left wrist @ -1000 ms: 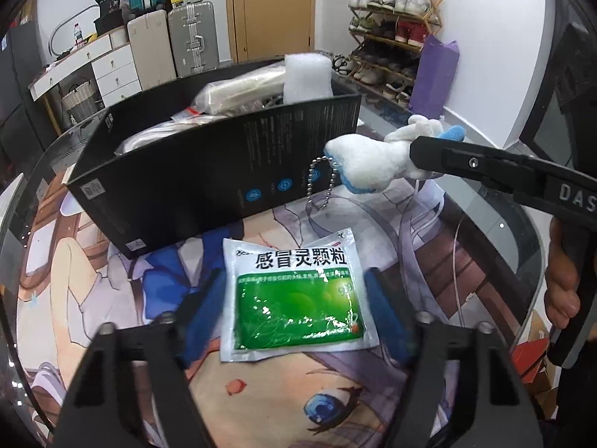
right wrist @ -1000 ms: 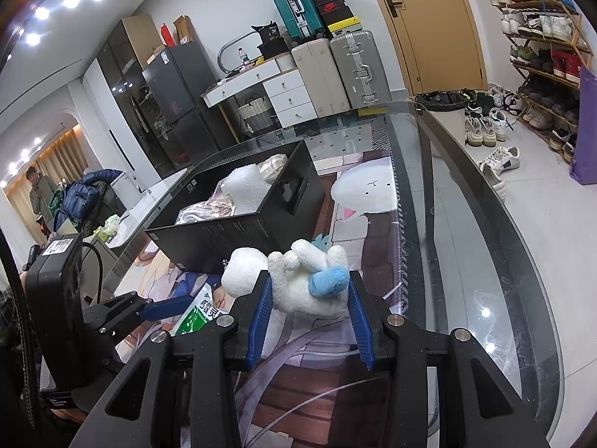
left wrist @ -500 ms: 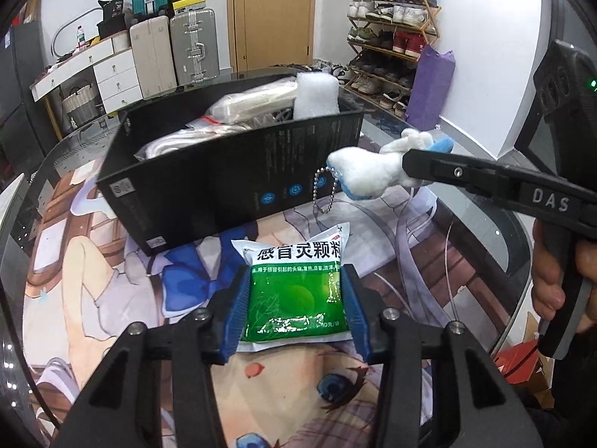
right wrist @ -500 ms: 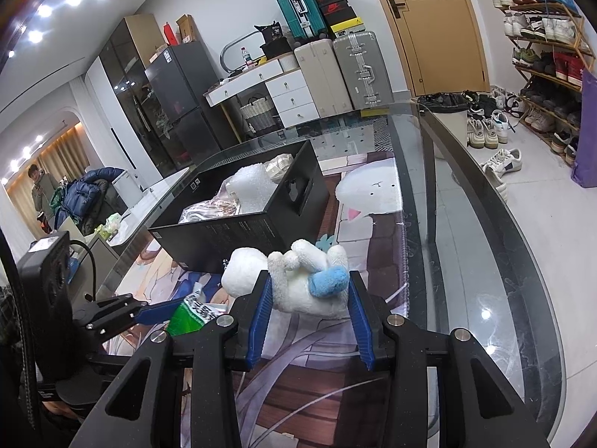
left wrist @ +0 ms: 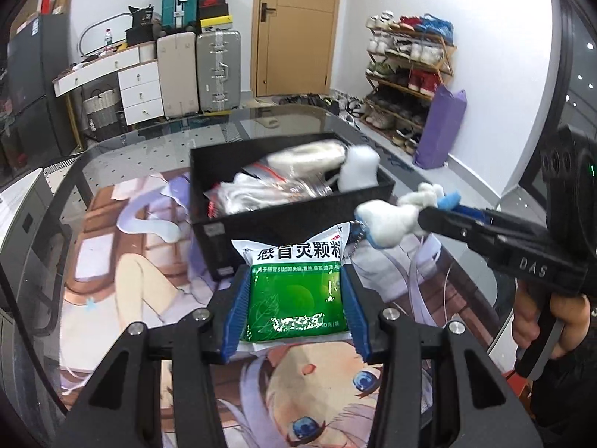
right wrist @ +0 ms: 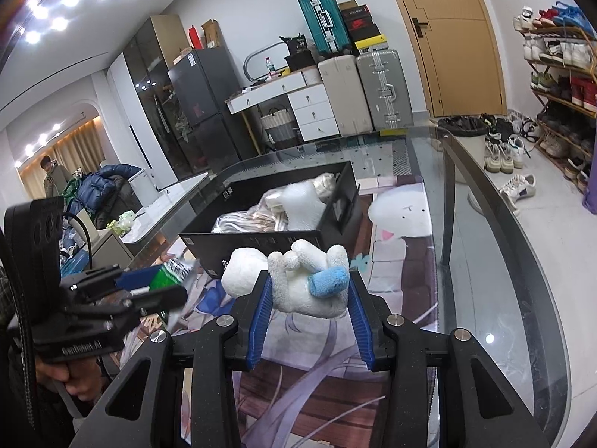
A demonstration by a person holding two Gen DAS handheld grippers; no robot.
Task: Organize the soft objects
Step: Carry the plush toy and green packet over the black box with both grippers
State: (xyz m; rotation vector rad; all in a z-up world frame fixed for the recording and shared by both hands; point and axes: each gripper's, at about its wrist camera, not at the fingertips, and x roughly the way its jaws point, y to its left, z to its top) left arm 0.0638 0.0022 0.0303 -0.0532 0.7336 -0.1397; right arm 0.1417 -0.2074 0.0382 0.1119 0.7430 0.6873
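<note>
Left gripper (left wrist: 294, 300) around glossy green sachet (left wrist: 296, 283)

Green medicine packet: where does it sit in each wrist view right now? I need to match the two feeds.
Left wrist: green medicine packet at lower centre, clamped in the left gripper.
Right wrist: only a green and silver sliver at left, in that gripper's fingers.
Shared landmark: the black box behind it.

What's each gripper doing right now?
Left gripper: closed on the green medicine sachet.
Right gripper: closed on the white plush toy.
</note>
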